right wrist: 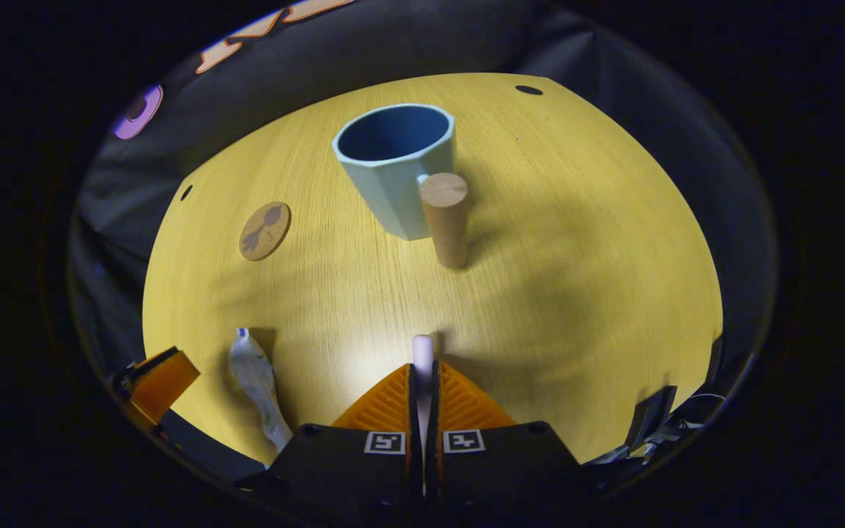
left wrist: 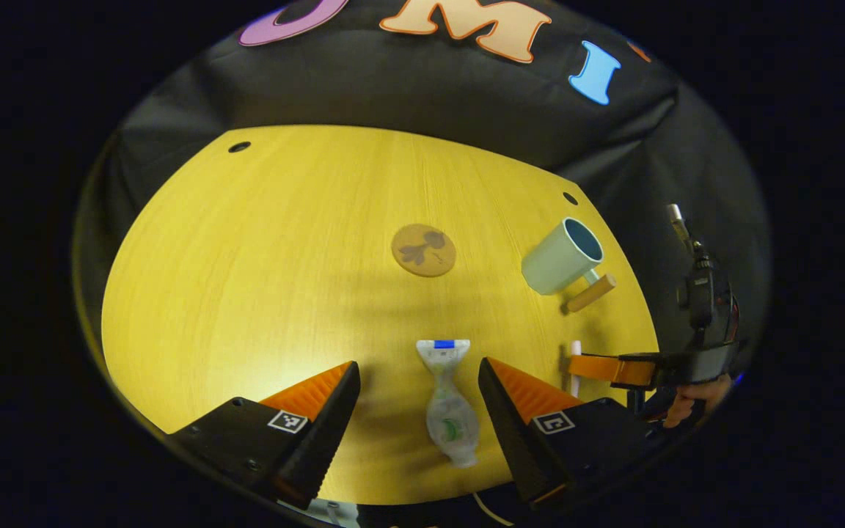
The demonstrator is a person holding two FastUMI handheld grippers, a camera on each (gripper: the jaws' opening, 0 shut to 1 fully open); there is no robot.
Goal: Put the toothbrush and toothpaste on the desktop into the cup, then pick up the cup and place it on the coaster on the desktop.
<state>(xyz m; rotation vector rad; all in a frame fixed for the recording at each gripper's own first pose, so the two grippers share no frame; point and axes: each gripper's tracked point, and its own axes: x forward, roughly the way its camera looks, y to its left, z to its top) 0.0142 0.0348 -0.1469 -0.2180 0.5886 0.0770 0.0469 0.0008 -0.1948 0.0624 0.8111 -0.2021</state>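
The toothpaste tube (left wrist: 448, 407) lies flat on the yellow desktop (left wrist: 261, 279), its cap end pointing away from me. My left gripper (left wrist: 417, 365) stands open around the tube, one finger on each side, touching neither side. A white toothbrush (right wrist: 422, 352) is clamped between the fingers of my right gripper (right wrist: 422, 381), its end poking out ahead, low over the table. In the left gripper view that right gripper (left wrist: 578, 365) holds the toothbrush (left wrist: 576, 348) near the table's right edge. The pale blue cup (right wrist: 397, 165) with a wooden handle (right wrist: 446, 216) stands upright beyond it. The round coaster (left wrist: 423, 249) lies mid-table.
A hand (left wrist: 686, 403) holds the right gripper at the table's right edge. The left gripper's orange finger (right wrist: 158, 381) sits beside the toothpaste (right wrist: 257, 385) in the right gripper view. Small dark holes (left wrist: 239, 147) mark the far corners. Black cloth walls surround the table.
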